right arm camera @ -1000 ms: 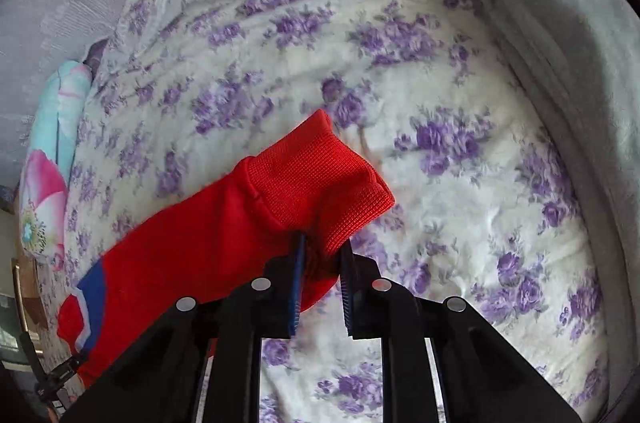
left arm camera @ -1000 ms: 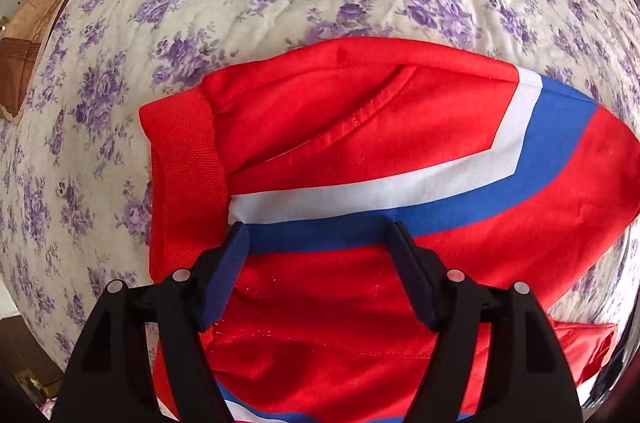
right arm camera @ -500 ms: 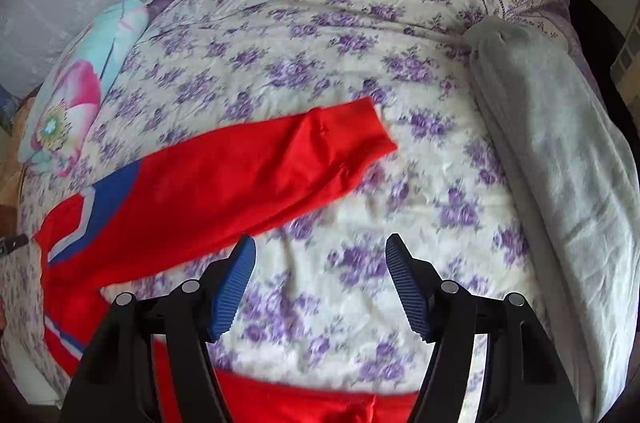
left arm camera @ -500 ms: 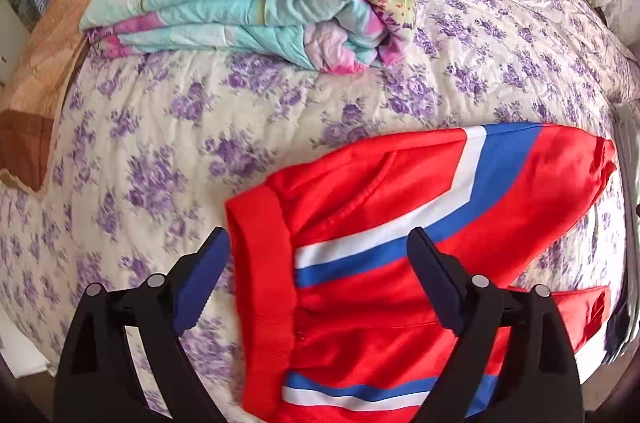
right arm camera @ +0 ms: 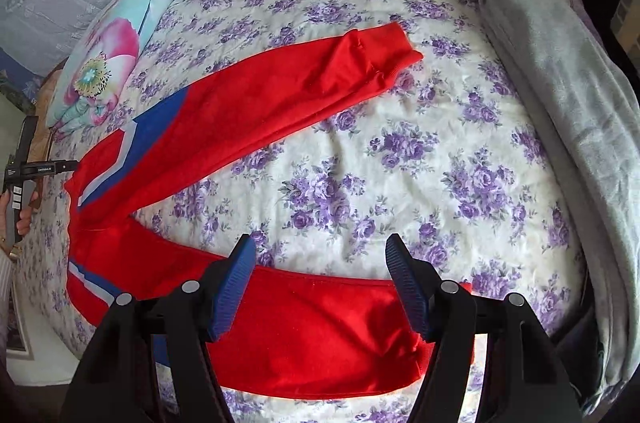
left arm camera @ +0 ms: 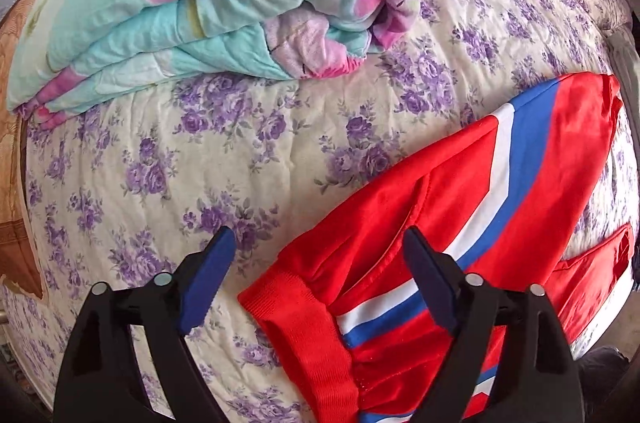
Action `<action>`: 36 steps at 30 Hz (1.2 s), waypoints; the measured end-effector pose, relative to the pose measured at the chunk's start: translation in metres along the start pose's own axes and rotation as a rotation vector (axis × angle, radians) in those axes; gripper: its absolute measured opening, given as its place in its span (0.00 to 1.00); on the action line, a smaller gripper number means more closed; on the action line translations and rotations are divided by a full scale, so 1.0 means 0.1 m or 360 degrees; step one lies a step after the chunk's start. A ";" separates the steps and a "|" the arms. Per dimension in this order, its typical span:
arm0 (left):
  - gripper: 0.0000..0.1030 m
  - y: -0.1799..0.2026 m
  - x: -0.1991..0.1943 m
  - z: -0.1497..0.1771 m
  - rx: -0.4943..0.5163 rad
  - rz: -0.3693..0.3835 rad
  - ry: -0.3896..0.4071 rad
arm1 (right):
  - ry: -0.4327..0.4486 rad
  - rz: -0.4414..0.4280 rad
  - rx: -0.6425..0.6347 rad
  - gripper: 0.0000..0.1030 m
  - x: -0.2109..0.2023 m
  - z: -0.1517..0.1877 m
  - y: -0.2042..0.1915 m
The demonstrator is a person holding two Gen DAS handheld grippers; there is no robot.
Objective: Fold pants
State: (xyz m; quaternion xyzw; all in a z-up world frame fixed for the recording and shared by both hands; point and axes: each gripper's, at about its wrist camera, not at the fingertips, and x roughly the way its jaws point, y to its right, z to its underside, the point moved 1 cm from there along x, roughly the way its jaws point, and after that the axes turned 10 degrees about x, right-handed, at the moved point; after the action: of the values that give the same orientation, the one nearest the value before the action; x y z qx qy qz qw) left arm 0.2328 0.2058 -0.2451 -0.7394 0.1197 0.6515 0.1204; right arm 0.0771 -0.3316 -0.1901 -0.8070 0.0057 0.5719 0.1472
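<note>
Pants (right arm camera: 248,111) spread on bed (right arm camera: 400,183), legs splayed apart: waistband under left gripper (left arm camera: 316,275), near leg under right gripper (right arm camera: 320,287). Both wide open, holding nothing. Risk: pinching one layer only, dragging slippery fabric, skewing fold.

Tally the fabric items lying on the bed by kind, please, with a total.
Red track pants with blue and white stripes: 1
Folded turquoise floral quilt: 1
Grey fleece blanket: 1
Total: 3
</note>
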 end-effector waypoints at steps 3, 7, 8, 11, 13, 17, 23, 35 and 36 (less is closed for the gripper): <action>0.28 -0.01 0.21 -0.01 0.0008 0.0086 -0.0077 | -0.0006 0.0023 -0.0008 0.66 0.00 -0.04 0.00; 0.13 -0.02 0.26 0.02 0.0004 0.0153 -0.0029 | -0.0017 0.0002 -0.0145 0.66 0.07 -0.22 -0.30; 0.07 0.00 0.25 0.03 0.0012 0.0171 -0.0016 | 0.0002 -0.0032 -0.0208 0.66 0.07 -0.28 -0.45; 0.06 0.05 0.22 0.07 0.0047 0.0133 0.0023 | 0.0071 -0.0200 -0.0477 0.66 0.12 -0.48 -1.04; 0.06 0.05 0.20 0.10 0.0034 0.0140 0.0046 | 0.0046 -0.0307 -0.0678 0.66 0.27 -0.58 -1.48; 0.06 0.01 0.16 0.15 0.0030 0.0142 0.0057 | -0.0113 -0.0380 -0.1145 0.67 0.80 -0.71 -2.45; 0.06 0.06 0.12 0.11 0.0067 0.0099 0.0033 | -0.0265 -0.0334 -0.1593 0.67 1.43 -0.82 -3.51; 0.06 0.10 0.14 0.08 0.0051 0.0079 0.0019 | -0.0673 -0.0312 -0.1684 0.04 2.18 -0.93 -3.65; 0.06 0.10 0.14 0.07 0.0048 0.0074 0.0019 | -0.0741 -0.0358 -0.1640 0.03 2.15 -0.93 -3.63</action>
State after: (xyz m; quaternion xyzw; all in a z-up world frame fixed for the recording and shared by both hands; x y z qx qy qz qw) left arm 0.2243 0.1986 -0.2599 -0.7384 0.1475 0.6478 0.1157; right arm 0.3013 0.0269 -0.2773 -0.6231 -0.3920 0.6441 -0.2078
